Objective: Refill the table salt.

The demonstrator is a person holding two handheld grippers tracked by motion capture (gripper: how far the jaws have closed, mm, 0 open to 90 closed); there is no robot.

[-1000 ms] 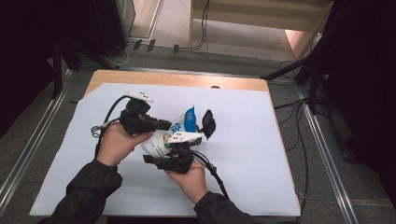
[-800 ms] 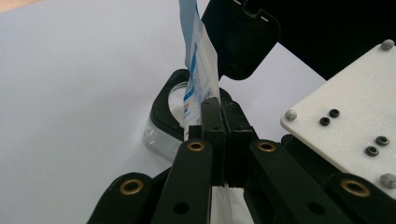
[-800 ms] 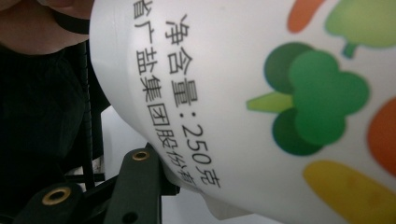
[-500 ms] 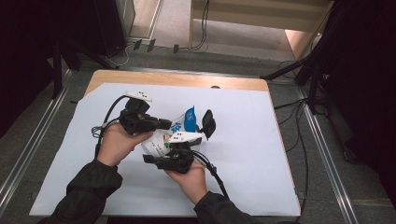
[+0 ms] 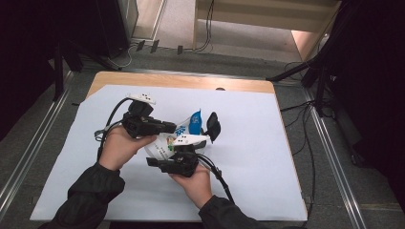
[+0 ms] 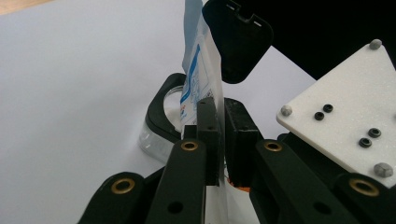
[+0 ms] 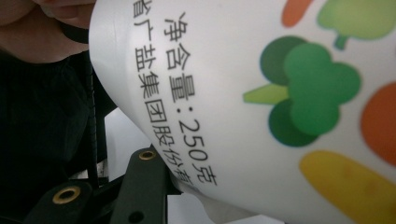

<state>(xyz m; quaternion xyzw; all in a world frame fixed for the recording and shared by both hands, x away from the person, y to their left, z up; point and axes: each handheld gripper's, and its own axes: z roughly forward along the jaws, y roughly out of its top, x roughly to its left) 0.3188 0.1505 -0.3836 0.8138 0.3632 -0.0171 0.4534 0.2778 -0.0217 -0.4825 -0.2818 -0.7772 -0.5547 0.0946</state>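
- While the white salt pouch (image 5: pixel 168 141) is held above the tabletop (image 5: pixel 267 157), its blue top edge is pinched by the left tongs (image 6: pixel 218 140).
- Its body is clasped by the right tongs (image 5: pixel 203 136); tearing open is judged next, requiring firm grips.

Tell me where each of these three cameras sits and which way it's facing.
High view: above the table, looking forward and down; both forearms, left gripper, right gripper.
Left gripper view: along its jaws, pinching the packet's top edge.
Right gripper view: pressed close against the packet's printed face.
Shared: the packet.
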